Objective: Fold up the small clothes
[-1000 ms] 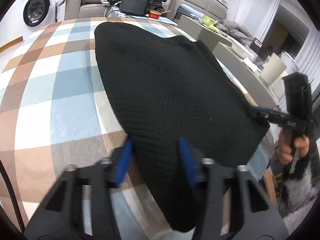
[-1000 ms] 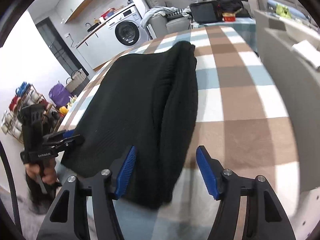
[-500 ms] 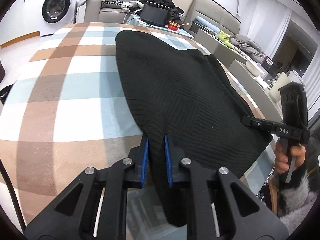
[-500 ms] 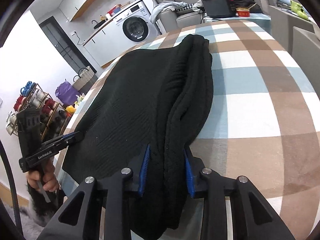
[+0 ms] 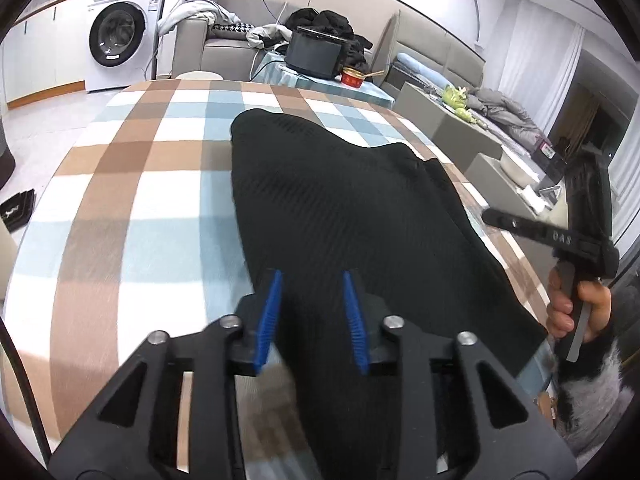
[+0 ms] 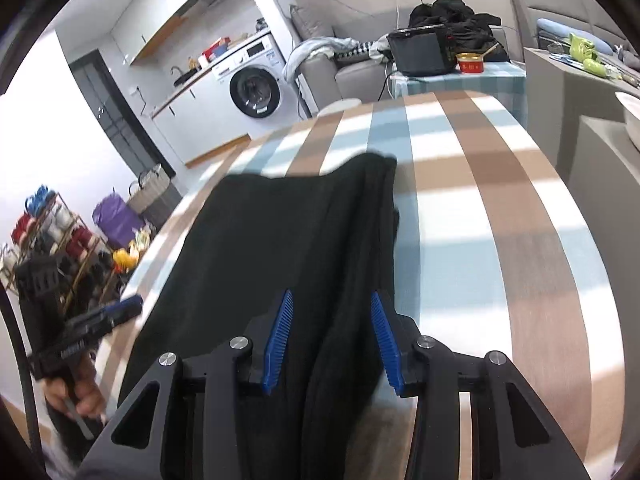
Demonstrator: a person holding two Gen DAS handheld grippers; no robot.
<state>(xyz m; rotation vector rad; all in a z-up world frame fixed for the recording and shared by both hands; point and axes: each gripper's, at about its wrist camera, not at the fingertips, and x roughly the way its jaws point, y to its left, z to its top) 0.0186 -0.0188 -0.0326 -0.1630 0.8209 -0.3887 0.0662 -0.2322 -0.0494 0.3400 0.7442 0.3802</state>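
The black ribbed knit garment [image 5: 344, 216] lies along a table covered with a brown, blue and white checked cloth [image 5: 132, 208], running from the lower middle of both frames up toward the centre. In the left wrist view the left gripper [image 5: 312, 312] fills the bottom, its blue-padded jaws opening with the near hem of the garment between them; whether the pads press the cloth I cannot tell. That view alone shows the right gripper [image 5: 500, 222] from the side at the right edge, held by a hand [image 5: 576, 308] in a fuzzy grey sleeve, beside the garment's right edge. The right wrist view shows the right gripper [image 6: 332, 336] head-on, jaws opening around a thick fold of the garment, and alone shows the left gripper [image 6: 120, 312] at lower left, beyond the garment's left edge. Bare checked cloth spreads wide to the right in this view and to the left in the other; a white washing machine [image 6: 256, 88] stands beyond the table's far edge
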